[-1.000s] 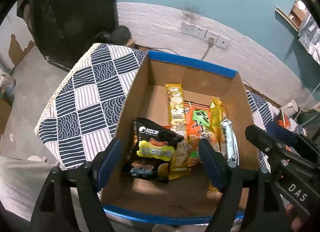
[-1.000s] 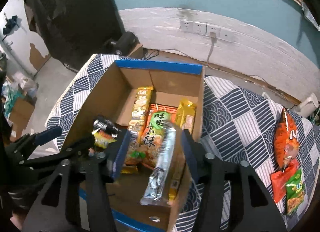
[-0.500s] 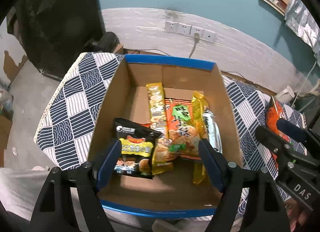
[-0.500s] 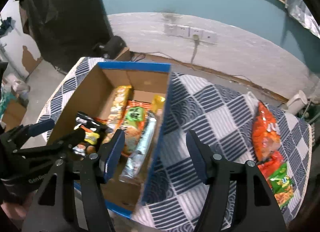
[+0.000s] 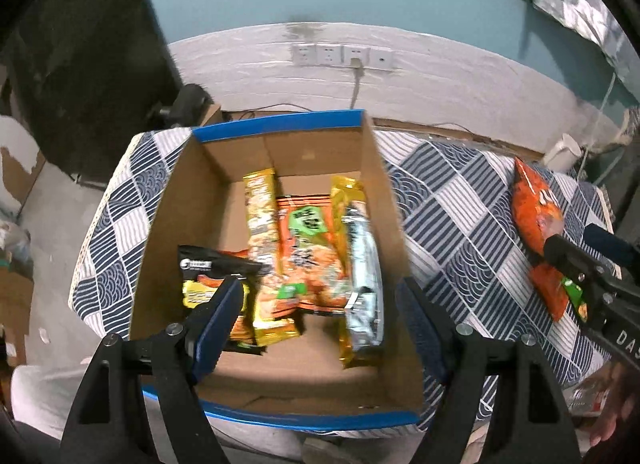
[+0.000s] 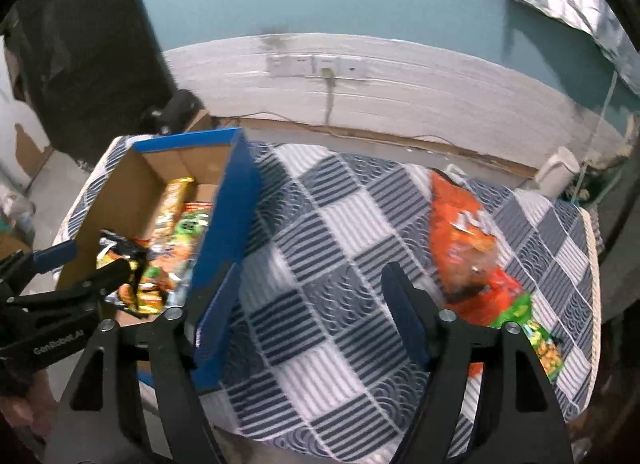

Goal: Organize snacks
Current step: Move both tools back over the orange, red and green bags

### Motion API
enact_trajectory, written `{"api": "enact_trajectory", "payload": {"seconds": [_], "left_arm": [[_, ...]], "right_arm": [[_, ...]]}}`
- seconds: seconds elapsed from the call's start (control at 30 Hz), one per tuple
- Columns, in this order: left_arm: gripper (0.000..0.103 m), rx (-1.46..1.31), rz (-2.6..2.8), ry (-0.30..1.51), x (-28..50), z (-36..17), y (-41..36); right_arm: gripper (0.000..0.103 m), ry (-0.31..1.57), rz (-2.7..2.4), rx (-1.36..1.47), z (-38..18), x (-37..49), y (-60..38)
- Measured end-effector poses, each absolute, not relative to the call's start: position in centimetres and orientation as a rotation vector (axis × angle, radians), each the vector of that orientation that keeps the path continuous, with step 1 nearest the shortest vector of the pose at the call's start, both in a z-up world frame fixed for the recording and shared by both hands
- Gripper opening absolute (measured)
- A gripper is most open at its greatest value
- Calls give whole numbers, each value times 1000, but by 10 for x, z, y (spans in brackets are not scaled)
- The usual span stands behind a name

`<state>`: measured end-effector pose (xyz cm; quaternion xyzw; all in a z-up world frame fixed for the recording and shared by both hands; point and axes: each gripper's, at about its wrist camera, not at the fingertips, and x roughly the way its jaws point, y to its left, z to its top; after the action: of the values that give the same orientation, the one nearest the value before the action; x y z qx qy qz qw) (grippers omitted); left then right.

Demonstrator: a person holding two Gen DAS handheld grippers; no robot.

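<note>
- The left gripper (image 5: 320, 304), black-framed with blue pads, hangs over the near end of the brown cardboard box with blue-taped rim (image 5: 280, 124); its jaws are spread wide and pinch nothing. One pad overlaps the black-and-yellow snack packet (image 5: 208, 276) in the picture, but I cannot tell whether it touches it.
- The right gripper (image 6: 310, 304) is likewise spread and empty, poised above the blue-and-white checked tablecloth (image 6: 320, 224) just beside the box's right wall, touching nothing that I can see.
- Inside the box lie the black-and-yellow packet at the near left, a long yellow biscuit pack (image 5: 262, 224), a flat orange packet with a green label (image 5: 308, 248), a gold wrapper (image 5: 346, 200) and a silver foil pack (image 5: 362, 276) along the right wall.
- Not yet boxed: a large orange crinkled chip bag (image 6: 460, 232) and a small green-and-orange packet (image 6: 532, 328), both near the right edge of the tablecloth, well apart from the box.
- My judgement: the task is partly done, and the step in hand is the right gripper's reach for the loose snacks.
- The next move calls for travelling rightward to the orange bag, lowering with the jaws open across it, and closing gently, since a puffy bag may slip or crush.
</note>
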<state>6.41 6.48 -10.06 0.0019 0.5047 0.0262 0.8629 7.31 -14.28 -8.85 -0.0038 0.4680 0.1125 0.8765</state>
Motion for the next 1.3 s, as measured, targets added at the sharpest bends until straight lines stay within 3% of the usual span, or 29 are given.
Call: {"api": "enact_trajectory", "payload": {"seconds": [0.97,1.3], "left_arm": [[80,200,-31,1096,82,-131,-88],[80,229,-35,1122,94,-160,-116]], "right_arm": [[75,1091,-13,42,-142,74,-343],[75,1158,29,-17,-191,81,-367]]}}
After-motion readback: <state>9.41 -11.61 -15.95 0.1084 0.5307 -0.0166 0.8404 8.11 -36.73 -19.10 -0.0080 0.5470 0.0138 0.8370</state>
